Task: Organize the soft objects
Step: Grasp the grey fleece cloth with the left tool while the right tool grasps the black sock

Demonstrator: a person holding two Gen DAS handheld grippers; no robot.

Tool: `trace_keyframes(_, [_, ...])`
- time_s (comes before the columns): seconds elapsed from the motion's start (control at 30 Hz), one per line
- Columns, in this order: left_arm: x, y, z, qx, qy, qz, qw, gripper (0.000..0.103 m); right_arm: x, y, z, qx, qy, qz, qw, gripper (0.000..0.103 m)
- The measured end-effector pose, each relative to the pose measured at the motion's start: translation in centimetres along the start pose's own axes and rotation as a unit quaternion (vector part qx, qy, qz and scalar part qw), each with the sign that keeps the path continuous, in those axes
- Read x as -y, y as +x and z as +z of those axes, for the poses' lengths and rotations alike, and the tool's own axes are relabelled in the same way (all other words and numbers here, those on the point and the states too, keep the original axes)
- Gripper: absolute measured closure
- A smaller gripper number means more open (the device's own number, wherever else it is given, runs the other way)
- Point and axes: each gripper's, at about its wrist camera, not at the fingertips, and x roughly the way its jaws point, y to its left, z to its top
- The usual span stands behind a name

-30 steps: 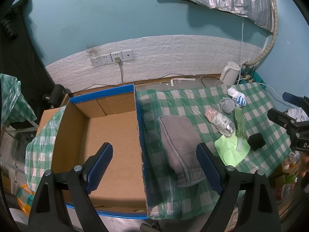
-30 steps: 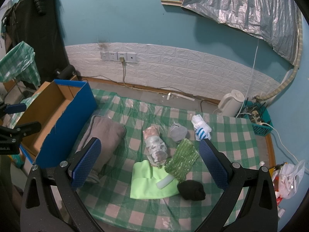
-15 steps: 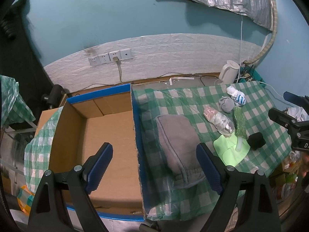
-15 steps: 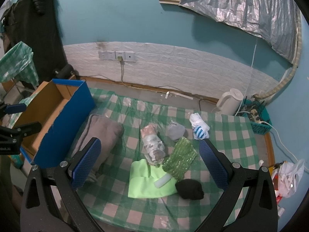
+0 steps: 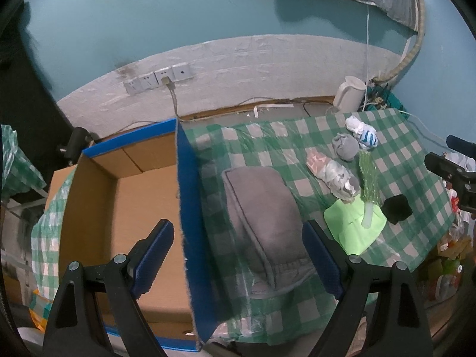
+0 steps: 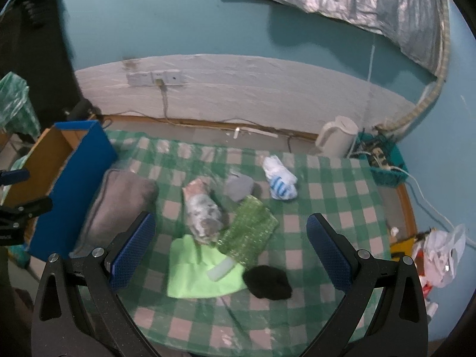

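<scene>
A folded grey garment (image 5: 261, 217) (image 6: 119, 205) lies on the green checked tablecloth (image 6: 327, 196) beside an open cardboard box (image 5: 139, 202) (image 6: 56, 166) with blue edges. Further right lie a grey-pink rolled cloth (image 6: 202, 208) (image 5: 333, 172), a sparkly green cloth (image 6: 247, 232), a lime green cloth (image 6: 196, 267) (image 5: 354, 226), a black sock ball (image 6: 267, 279) (image 5: 397, 205), a grey sock (image 6: 238, 187) and a white-blue sock (image 6: 279, 178). My left gripper (image 5: 238, 255) is open, hovering over the box wall and the grey garment. My right gripper (image 6: 230, 250) is open above the pile of small cloths.
A white kettle (image 6: 336, 136) (image 5: 348, 95) stands at the table's far right corner beside a teal basket of cables (image 6: 383, 160). Wall sockets (image 6: 154, 78) with a cord sit behind. A white plastic bag (image 6: 443, 250) hangs off the right edge.
Both grippers have drifted slightly, the left one towards the right so the box wall and grey garment sit more central. Nothing was taken hold of; both stay open.
</scene>
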Motion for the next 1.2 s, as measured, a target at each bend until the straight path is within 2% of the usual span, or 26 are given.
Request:
trace_keyframes(0.27, [0.9, 2.6, 0.5, -0.041, -0.006, -0.015, 0.999, 0.014, 2.1, 2.5, -1.5, -0.04, 0.024, -0.01, 0.999, 0.002])
trace_keyframes(0.87, [3.5, 8.1, 0.0, -0.096, -0.011, 0.001, 0.9953, 0.014, 5.4, 8.3, -5.0, -0.118, 0.061, -0.025, 0.991, 0.002])
trace_keyframes(1.2, [4.7, 10.9, -0.7, -0.133, -0.021, 0.005, 0.9909, 0.014, 5.6, 10.4, -6.8, -0.148, 0.047, -0.037, 0.987, 0.002])
